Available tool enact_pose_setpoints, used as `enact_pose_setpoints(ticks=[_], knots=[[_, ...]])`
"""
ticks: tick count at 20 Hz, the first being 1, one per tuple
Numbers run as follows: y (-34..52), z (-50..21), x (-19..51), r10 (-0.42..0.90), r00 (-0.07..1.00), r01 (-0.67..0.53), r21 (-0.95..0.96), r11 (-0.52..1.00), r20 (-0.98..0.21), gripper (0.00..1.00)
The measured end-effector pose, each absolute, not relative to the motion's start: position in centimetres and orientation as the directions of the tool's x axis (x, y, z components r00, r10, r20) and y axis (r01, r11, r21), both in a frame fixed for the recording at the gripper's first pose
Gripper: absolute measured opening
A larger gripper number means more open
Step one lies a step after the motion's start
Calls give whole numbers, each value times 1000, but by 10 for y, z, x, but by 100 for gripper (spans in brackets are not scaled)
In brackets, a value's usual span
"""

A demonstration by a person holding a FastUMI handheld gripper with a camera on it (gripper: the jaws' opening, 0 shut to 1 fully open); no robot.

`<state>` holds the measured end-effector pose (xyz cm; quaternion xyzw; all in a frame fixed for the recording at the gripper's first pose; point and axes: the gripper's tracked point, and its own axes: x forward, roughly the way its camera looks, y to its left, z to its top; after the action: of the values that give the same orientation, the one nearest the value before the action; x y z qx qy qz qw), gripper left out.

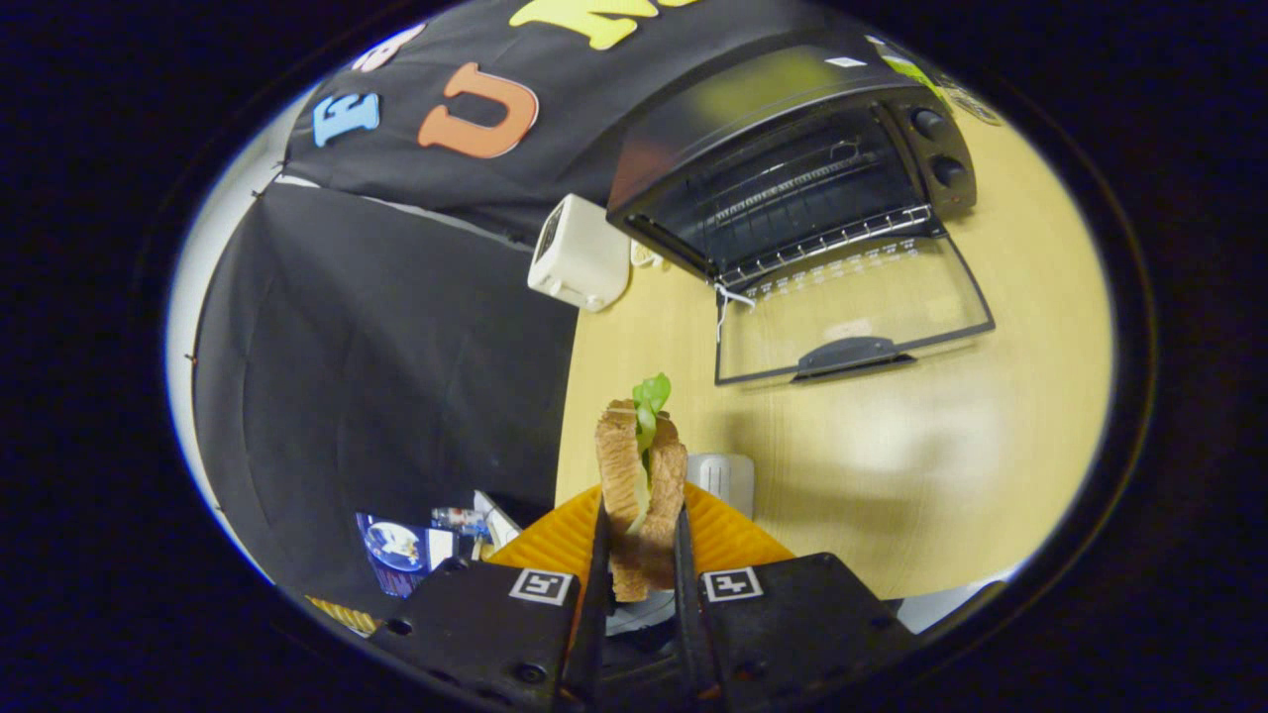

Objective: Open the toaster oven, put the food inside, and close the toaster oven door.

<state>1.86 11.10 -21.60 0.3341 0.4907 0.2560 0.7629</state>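
My gripper (pixel 642 540) is shut on a sandwich (pixel 642 475) of two brown bread slices with green lettuce sticking out on top. Both fingers (pixel 598 564) press on its sides and hold it on edge above the table. The black toaster oven (pixel 792 158) stands well beyond the fingers on the pale wooden table (pixel 892 465). Its glass door (pixel 852 307) lies folded down flat toward me, handle at the near edge. The wire rack (pixel 822 243) inside shows with nothing on it.
An orange ribbed plate (pixel 555 540) lies just under the sandwich, with a small white object (pixel 723 475) beside it. A white boxy appliance (pixel 580 253) stands left of the oven at the table's edge. Black cloth hangs to the left, with clutter below it.
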Motion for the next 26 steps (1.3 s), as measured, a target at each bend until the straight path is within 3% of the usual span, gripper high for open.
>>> enact_pose_setpoints(ticks=[11,16,26], knots=[[73,-240,134,624,675,176,907,383,-395,34],[56,-262,187,520,782,199,928,313,-343,34],[58,-286,249,398,887,171,967,189,-235,34]])
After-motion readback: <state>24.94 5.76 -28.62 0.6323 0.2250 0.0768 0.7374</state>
